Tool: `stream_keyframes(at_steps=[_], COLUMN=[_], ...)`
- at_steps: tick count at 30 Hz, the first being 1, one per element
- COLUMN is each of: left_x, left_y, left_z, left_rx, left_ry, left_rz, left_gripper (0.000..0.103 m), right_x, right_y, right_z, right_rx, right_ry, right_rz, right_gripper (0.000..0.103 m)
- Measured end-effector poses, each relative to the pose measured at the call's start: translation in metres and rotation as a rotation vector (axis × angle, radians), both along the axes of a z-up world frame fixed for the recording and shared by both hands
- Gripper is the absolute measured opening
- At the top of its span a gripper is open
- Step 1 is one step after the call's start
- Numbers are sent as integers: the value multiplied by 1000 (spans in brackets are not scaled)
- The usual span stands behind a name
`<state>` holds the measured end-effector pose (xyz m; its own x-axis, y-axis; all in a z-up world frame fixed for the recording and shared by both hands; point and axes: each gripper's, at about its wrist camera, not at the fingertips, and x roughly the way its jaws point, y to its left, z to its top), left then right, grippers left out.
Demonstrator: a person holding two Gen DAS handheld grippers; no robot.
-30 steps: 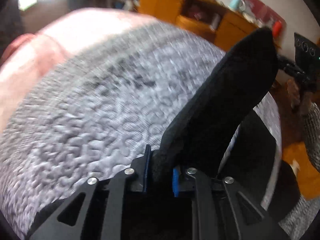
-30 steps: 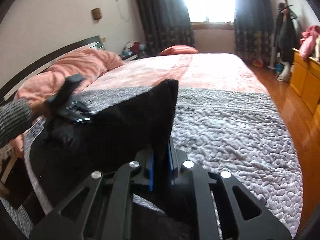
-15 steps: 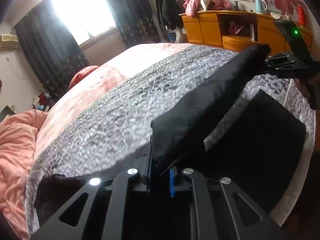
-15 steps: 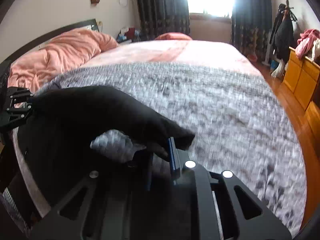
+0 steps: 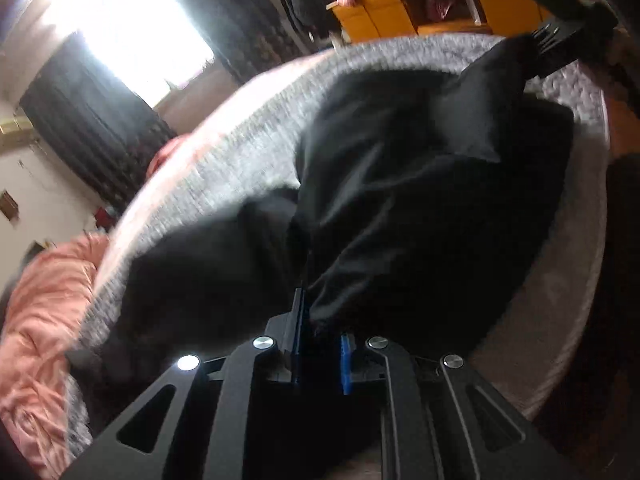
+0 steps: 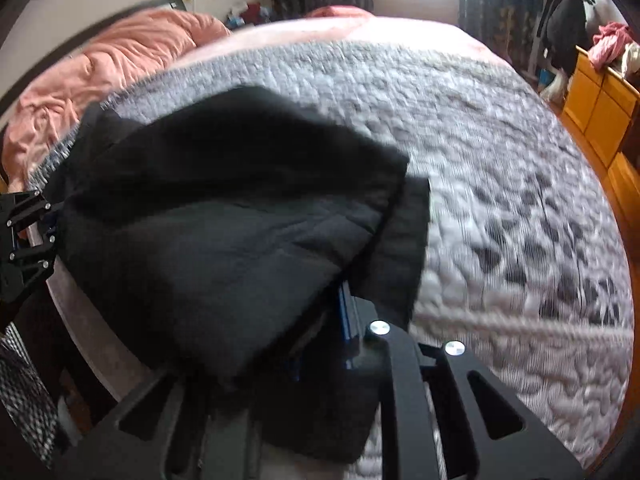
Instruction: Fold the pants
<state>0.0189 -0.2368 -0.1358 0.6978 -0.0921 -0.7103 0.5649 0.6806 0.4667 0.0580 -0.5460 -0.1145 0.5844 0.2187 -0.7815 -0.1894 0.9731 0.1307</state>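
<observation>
On the grey quilted bedspread [image 6: 500, 184], near its foot edge, black pants [image 5: 420, 184] lie in a loose doubled heap, stretched between both tools. Left wrist view: cloth runs from the left gripper [image 5: 320, 344] forward and up to the right gripper [image 5: 560, 36] at top right, where a corner of fabric meets its fingers. Right wrist view: pants [image 6: 224, 216] drape straight over the right gripper [image 6: 328, 328], hiding its left finger; the left gripper [image 6: 44, 220] sits at the far left edge against the cloth's other end.

Change from half a second ago: then the fabric hung as a raised taut band between the tools, with bedspread showing under it. Now it has dropped and spread, upper layer lying over a lower layer, one edge of the lower layer showing beyond the top one on the right. Both views motion-blurred.

Left gripper: blue pads [image 5: 298, 332] nearly together, a bunched fold of pants pinched between them. Right gripper: one blue pad [image 6: 344, 312] visible with cloth pressed against it; jaws narrow, gripping fabric, opposite pad covered.

Pink duvet [image 6: 100, 76] bunched at the headboard end. Orange dresser [image 5: 420, 4] beyond the bed, dark curtains [image 5: 96, 128] at the bright window.
</observation>
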Motion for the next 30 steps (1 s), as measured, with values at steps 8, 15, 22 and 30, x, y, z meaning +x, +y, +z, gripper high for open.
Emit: stream_keyframes(at_steps=[8, 15, 22, 30], left_x=[28, 35, 44, 19], left_y=[9, 10, 24, 27], left_z=[-4, -3, -2, 7], left_rx=[-149, -172, -186, -276], left_ry=[142, 177, 191, 114], left_rz=[112, 149, 148, 166], left_gripper=[16, 17, 17, 18], right_x=[-36, -24, -9, 13], right_y=[-51, -63, -36, -32], right_z=[11, 4, -24, 18], right_rx=[230, 501, 504, 376], right_ry=[19, 101, 201, 82], right_rz=[-140, -259, -284, -285], right_gripper=[43, 57, 29, 10])
